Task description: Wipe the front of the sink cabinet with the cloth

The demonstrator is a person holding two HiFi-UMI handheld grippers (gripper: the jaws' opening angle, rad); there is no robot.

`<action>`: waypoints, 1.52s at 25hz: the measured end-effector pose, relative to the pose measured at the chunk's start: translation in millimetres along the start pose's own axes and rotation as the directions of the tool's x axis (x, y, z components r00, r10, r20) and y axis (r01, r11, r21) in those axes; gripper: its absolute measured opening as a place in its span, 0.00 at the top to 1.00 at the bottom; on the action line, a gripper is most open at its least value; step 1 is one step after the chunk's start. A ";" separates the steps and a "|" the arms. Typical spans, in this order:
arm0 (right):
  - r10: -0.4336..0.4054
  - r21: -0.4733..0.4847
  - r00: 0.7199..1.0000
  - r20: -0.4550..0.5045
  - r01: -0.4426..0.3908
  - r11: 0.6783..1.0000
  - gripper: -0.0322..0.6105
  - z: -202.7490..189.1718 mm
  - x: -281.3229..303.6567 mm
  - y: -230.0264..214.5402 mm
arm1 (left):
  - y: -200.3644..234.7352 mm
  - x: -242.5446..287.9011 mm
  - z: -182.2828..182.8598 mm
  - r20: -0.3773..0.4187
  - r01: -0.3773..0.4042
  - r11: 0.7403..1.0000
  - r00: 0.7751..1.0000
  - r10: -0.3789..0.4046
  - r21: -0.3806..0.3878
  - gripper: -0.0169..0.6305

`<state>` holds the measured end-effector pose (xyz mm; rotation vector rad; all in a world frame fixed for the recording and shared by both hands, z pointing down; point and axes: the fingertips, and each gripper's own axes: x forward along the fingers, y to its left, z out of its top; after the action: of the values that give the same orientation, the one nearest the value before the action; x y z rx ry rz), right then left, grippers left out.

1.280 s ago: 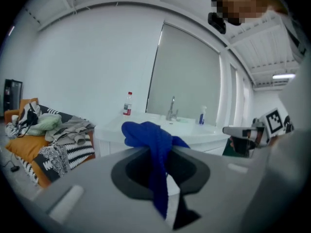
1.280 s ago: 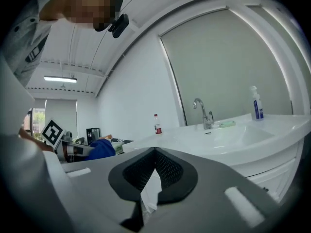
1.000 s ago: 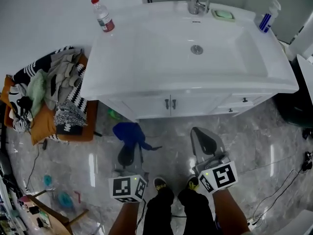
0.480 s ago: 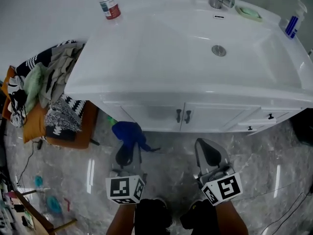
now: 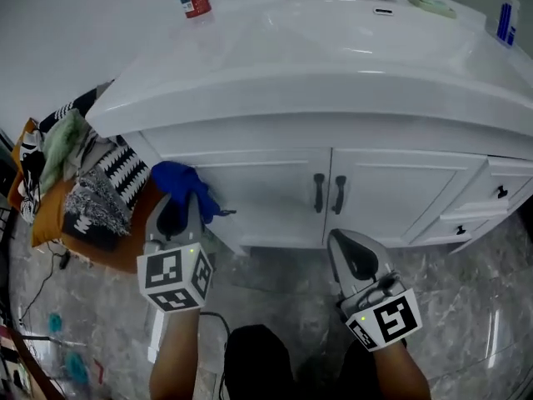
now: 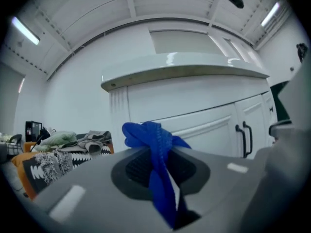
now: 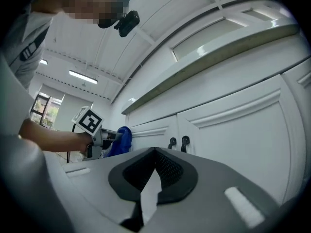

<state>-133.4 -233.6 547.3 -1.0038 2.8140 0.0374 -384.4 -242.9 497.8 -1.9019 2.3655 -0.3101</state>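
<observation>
Pinching the blue cloth (image 5: 179,182) near the sink cabinet's left door (image 5: 266,194), contact unconfirmed, the left gripper (image 5: 176,208) appears mid-approach, the right gripper (image 5: 354,250) pressed together and empty; next comes pressing cloth flat to panel.

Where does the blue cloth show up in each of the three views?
Head view: blue cloth left of centre.
Left gripper view: cloth dead centre, pinched between the jaws.
Right gripper view: cloth small, left of centre.
Shared landmark: black door handles, right of the cloth in all three.
</observation>
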 end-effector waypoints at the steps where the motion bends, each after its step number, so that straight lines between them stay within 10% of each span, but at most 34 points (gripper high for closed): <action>1: 0.001 -0.005 1.000 0.012 -0.001 1.000 0.95 -2.3 -1.6 1.2 | 1.0 3.5 0.0 0.000 -0.008 1.000 1.000 0.008 0.024 0.86; 9: -0.033 -0.014 0.998 0.049 0.033 0.999 0.95 -6.8 -26.0 2.5 | -14.2 22.9 13.0 0.003 0.028 0.997 1.000 -0.028 0.070 0.85; 20: -0.093 -0.020 0.993 0.069 0.095 0.995 0.95 3.5 -57.4 -17.1 | -134.2 19.2 27.2 0.015 0.262 0.956 0.964 -0.266 0.135 0.86; 38: -0.260 -0.021 0.958 0.117 0.264 0.964 0.95 31.9 -140.0 -75.3 | -422.5 -12.2 98.9 0.056 0.708 0.664 0.673 -0.738 0.240 0.86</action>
<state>25.4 -201.7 539.3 -1.3304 2.5647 0.1122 41.4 -327.1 490.9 -2.5632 1.2942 -0.4126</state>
